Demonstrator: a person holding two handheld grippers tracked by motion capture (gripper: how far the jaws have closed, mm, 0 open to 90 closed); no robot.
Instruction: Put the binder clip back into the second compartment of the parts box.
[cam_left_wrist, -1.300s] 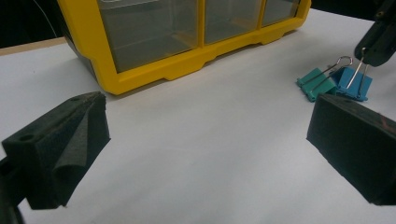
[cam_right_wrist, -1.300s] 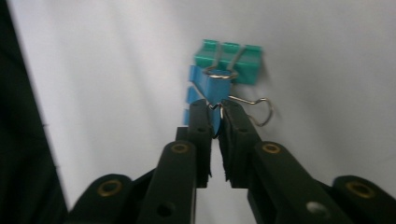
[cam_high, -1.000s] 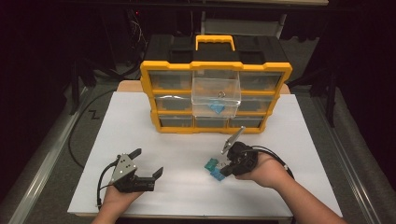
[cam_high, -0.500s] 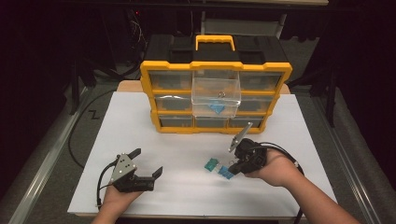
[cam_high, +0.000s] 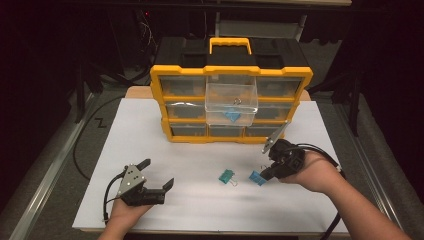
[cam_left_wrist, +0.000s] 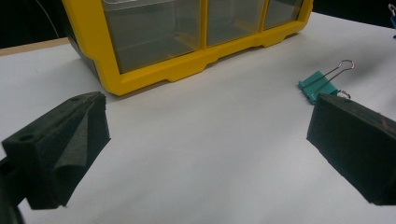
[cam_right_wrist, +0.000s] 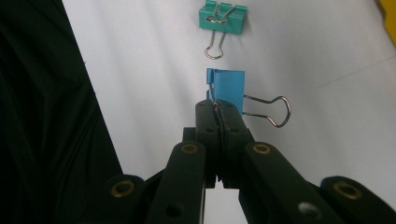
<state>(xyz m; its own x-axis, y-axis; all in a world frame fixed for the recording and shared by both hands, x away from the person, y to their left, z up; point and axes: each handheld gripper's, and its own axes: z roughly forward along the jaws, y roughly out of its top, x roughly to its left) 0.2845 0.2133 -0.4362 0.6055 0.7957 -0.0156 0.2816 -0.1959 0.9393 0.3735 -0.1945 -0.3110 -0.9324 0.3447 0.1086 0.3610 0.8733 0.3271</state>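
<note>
Lifting off the white table (cam_high: 150, 125), the right gripper (cam_high: 266, 175) has come up and moved right since a second ago, and the blue clip (cam_high: 257, 178) has gone with it, pinched by one wire handle between the clenched jaws. The clip's blue body hangs just past the fingertips, clear of the table, with its other handle sticking out to the side. The left gripper (cam_high: 157, 175) rests where it was at the near left, jaws spread wide with nothing between them.

Counting clips: two out on the table side, the blue one in the grip and one green clip (cam_high: 226, 176) lying flat just left of it, apart from it. One more blue piece (cam_high: 232, 116) lies in the clear drawer (cam_high: 231, 102) pulled out of the yellow organizer (cam_high: 230, 100) at the far side. One organizer, two grippers.
</note>
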